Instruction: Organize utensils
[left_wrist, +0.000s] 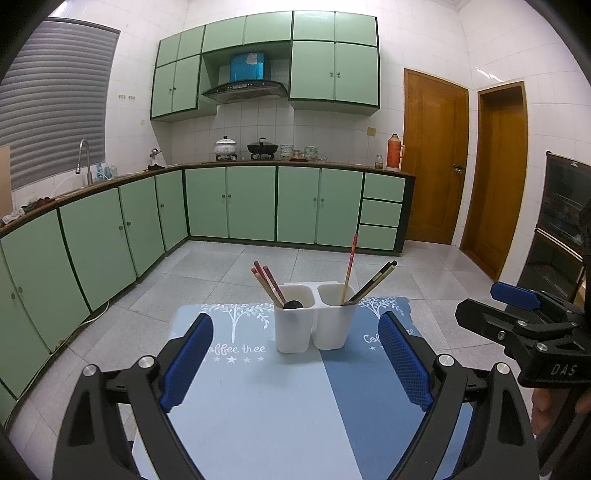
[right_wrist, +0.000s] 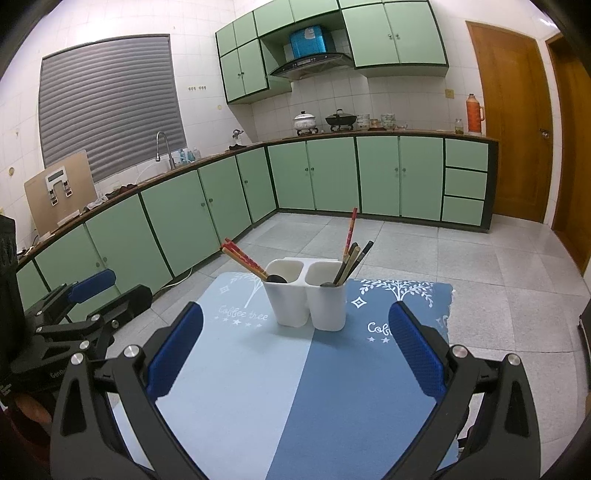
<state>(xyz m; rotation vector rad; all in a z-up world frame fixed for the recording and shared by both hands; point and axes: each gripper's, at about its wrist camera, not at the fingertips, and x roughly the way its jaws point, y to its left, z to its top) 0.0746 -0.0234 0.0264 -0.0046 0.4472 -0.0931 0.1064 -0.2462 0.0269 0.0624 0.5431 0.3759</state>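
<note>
A white two-compartment utensil holder (left_wrist: 314, 321) (right_wrist: 306, 299) stands on a blue two-tone mat (left_wrist: 258, 398) (right_wrist: 295, 387). Its left cup holds red-and-tan chopsticks (left_wrist: 267, 282) (right_wrist: 243, 258) and a dark spoon (left_wrist: 293, 304). Its right cup holds one red-and-tan chopstick (left_wrist: 350, 266) (right_wrist: 350, 230) and dark chopsticks (left_wrist: 375, 280) (right_wrist: 354, 260). My left gripper (left_wrist: 295, 332) is open and empty, short of the holder. My right gripper (right_wrist: 295, 321) is open and empty, also short of the holder; it shows at the right edge of the left wrist view (left_wrist: 517, 321).
The mat covers a small table above a grey tiled floor (left_wrist: 221, 269). Green cabinets (left_wrist: 251, 203) line the far walls, with pots on the counter (left_wrist: 243, 147). Wooden doors (left_wrist: 436, 155) stand to the right. The left gripper shows at the left edge of the right wrist view (right_wrist: 85, 306).
</note>
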